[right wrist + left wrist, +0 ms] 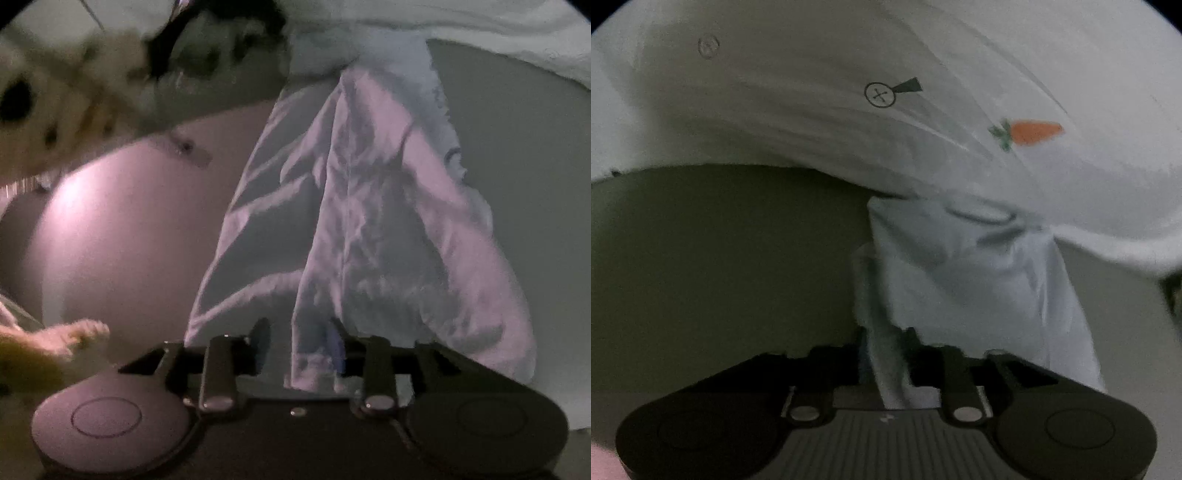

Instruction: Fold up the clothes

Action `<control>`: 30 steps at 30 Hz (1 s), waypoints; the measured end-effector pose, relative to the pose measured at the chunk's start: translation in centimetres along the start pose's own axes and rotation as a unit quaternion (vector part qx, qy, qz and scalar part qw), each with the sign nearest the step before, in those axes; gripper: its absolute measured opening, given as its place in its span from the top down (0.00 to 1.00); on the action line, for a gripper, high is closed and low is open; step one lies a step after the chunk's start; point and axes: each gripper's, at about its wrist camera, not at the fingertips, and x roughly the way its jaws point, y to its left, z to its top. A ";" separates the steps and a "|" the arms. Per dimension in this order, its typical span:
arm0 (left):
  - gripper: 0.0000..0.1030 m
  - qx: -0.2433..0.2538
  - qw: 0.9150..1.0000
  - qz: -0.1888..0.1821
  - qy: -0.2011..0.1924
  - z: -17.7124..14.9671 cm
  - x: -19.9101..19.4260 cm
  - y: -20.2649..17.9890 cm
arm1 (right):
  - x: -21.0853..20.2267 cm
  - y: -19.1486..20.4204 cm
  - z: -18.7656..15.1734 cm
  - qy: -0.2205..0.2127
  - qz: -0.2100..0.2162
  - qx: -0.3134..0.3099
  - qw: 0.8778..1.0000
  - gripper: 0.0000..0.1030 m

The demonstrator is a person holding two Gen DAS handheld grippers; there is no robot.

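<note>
A pale blue garment [979,266] hangs crumpled from under a white cloth printed with an orange carrot [1034,133]. A narrow strip of the garment runs down between the fingers of my left gripper [886,347]. Those fingers stand apart around the strip, so the gripper is open. In the right wrist view the same pale garment [369,203] spreads in long wrinkled folds. Its lower edge drops between the fingers of my right gripper [297,339], beside the right finger, with a gap on the left. That gripper is open too.
A dull olive-grey surface [720,258] lies under the white cloth at the left. A smooth pinkish-lit surface [129,229] fills the left of the right wrist view. A blurred white plush shape with black spots [55,110] sits at top left. A person's bare foot or hand [74,336] shows at lower left.
</note>
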 end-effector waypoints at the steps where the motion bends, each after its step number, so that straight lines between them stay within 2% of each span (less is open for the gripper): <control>1: 0.58 -0.003 1.000 -0.005 0.000 -1.2 -1.1 0.5 | -1.2 -0.3 -0.2 -0.021 -0.011 -0.001 1.000 0.44; 2: 0.58 -0.008 1.000 -0.015 0.002 -2.4 -2.2 1.0 | -2.1 -0.6 -0.4 -0.041 -0.026 -0.001 0.999 0.41; 5: 0.58 -0.021 0.996 -0.082 0.032 -7.1 -6.3 1.6 | -4.1 -3.1 -1.2 -0.063 -0.101 0.002 0.993 0.39; 8: 0.56 -0.002 0.987 -0.140 0.079 -12.8 -10.3 0.4 | -3.9 -5.5 -2.8 -0.047 -0.180 -0.005 0.983 0.41; 10: 0.52 0.012 0.977 -0.176 0.120 -17.0 -12.7 -1.1 | -3.4 -6.5 -4.2 -0.026 -0.218 -0.052 0.974 0.47; 12: 0.44 0.018 0.965 -0.205 0.160 -21.1 -14.5 -2.7 | -2.3 -6.8 -5.4 -0.001 -0.229 -0.130 0.965 0.48; 13: 0.39 0.017 0.961 -0.212 0.176 -23.1 -15.0 -3.5 | -2.0 -6.9 -5.8 0.003 -0.227 -0.154 0.962 0.48; 14: 0.38 0.015 0.959 -0.211 0.189 -24.7 -15.3 -4.2 | -1.7 -7.1 -6.2 0.005 -0.224 -0.176 0.959 0.48; 15: 0.38 0.013 0.959 -0.202 0.200 -26.3 -15.6 -5.0 | -1.6 -7.4 -6.2 -0.005 -0.212 -0.180 0.961 0.48; 16: 0.36 0.015 0.961 -0.192 0.199 -27.4 -15.8 -5.8 | -1.5 -7.7 -6.2 -0.015 -0.199 -0.182 0.963 0.48; 17: 0.28 0.024 0.967 -0.179 0.181 -28.2 -16.4 -6.7 | -1.2 -8.1 -5.9 -0.027 -0.187 -0.186 0.964 0.48; 20: 0.28 0.035 0.975 -0.149 0.160 -28.8 -16.7 -8.8 | -0.5 -8.8 -5.2 -0.052 -0.162 -0.212 0.962 0.48; 21: 0.31 0.030 0.977 -0.145 0.155 -28.7 -16.5 -9.1 | -0.2 -8.9 -5.4 -0.056 -0.157 -0.233 0.958 0.51; 23: 0.70 0.011 0.980 -0.127 0.154 -28.4 -16.2 -9.4 | 0.2 -8.0 -5.9 -0.061 -0.135 -0.288 0.946 0.76; 24: 0.82 -0.001 0.981 -0.115 0.155 -28.3 -16.0 -9.4 | 0.3 -7.7 -6.1 -0.057 -0.124 -0.306 0.942 0.94; 26: 0.93 -0.041 0.981 -0.108 0.154 -27.7 -16.5 -9.0 | -0.3 -7.5 -6.4 -0.063 -0.111 -0.296 0.947 0.95; 28: 0.93 -0.077 0.979 -0.122 0.143 -27.0 -18.3 -8.4 | -2.3 -8.5 -5.5 -0.081 -0.056 -0.219 0.971 0.97; 29: 0.93 -0.088 0.978 -0.135 0.133 -26.6 -19.5 -8.1 | -4.0 -9.6 -5.5 -0.099 -0.016 -0.148 0.984 0.97; 30: 0.93 -0.100 0.976 -0.149 0.125 -26.3 -20.5 -7.9 | -5.6 -11.4 -5.3 -0.117 0.040 -0.055 0.991 0.97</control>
